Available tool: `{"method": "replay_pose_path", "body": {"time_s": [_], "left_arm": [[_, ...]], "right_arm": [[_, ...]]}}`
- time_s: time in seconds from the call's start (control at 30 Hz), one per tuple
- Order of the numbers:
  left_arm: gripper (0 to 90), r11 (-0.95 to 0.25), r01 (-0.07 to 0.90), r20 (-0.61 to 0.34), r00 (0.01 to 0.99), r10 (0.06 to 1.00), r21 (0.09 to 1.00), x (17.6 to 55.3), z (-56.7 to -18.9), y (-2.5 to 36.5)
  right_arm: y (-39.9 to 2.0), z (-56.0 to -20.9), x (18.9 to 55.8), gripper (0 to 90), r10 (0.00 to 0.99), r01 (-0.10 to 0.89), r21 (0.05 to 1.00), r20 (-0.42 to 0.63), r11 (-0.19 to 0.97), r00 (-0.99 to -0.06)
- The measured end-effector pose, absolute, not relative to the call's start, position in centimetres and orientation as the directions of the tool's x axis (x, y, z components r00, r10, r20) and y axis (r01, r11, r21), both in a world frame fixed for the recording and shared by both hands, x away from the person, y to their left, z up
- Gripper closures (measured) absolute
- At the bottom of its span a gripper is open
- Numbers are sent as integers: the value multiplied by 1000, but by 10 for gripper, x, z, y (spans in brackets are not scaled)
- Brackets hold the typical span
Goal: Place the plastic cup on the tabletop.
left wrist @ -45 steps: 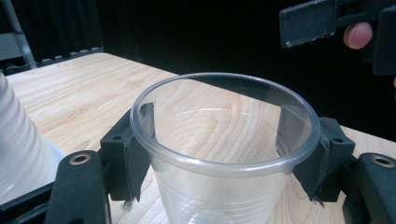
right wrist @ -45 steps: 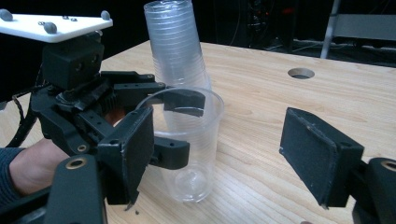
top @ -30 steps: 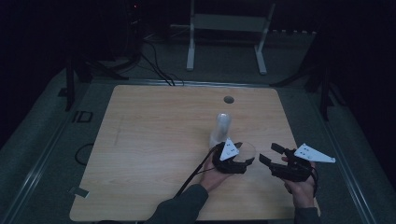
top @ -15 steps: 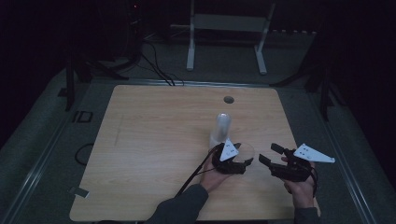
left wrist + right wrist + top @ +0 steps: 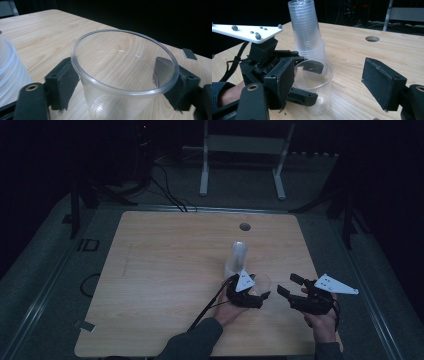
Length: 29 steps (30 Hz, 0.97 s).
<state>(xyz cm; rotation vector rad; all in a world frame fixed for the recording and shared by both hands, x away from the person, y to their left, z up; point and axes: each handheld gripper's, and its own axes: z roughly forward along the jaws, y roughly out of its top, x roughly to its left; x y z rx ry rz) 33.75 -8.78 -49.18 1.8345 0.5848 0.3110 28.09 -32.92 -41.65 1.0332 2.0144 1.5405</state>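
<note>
Dark room all round, grey floor, a pale metal stand [image 5: 243,155] and loose cables [image 5: 167,195] beyond the far edge. Wooden surface [image 5: 165,285] lit in the middle, with a round hole [image 5: 244,226] near its far side. Stack of clear cups [image 5: 237,259] stands upright toward the right half of the surface, well short of the hole. Single clear cup [image 5: 262,283] stands upright on the wood just in front of the stack and slightly to its right, close beside it; whether the two touch cannot be told. Left gripper [image 5: 256,291], held in the person's left hand [image 5: 227,310], has its jaws either side of that cup below the rim; the left gripper view shows one dark pad on each flank of the cup [image 5: 125,75], set at the wall with no clear squeeze on it. Its jaws have just been opening, cup between them, so the grip reads as loosened, jaws fairly wide. Cup base rests on the surface in the right gripper view [image 5: 317,87]. Right gripper [image 5: 290,287], in the right hand [image 5: 322,325], hangs just right of the cup, apart from it, jaws spread wide with nothing between them. Stack of cups rises behind the left gripper [image 5: 294,80] in the right gripper view. Dark sleeve [image 5: 192,345] enters from the near edge.
</note>
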Motion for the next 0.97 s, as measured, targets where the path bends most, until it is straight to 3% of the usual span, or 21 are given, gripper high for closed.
{"method": "replay_pose_path", "body": {"time_s": [0.27, 0.97], "left_arm": [[154, -283, 247, -66, 849, 524, 927, 335, -494, -89], [159, -295, 285, -96, 847, 522, 912, 329, -497, -74]], "right_arm": [[-330, -416, 281, 259, 754, 313, 943, 121, 117, -645], [-331, -416, 280, 259, 757, 311, 943, 119, 115, -643]]}}
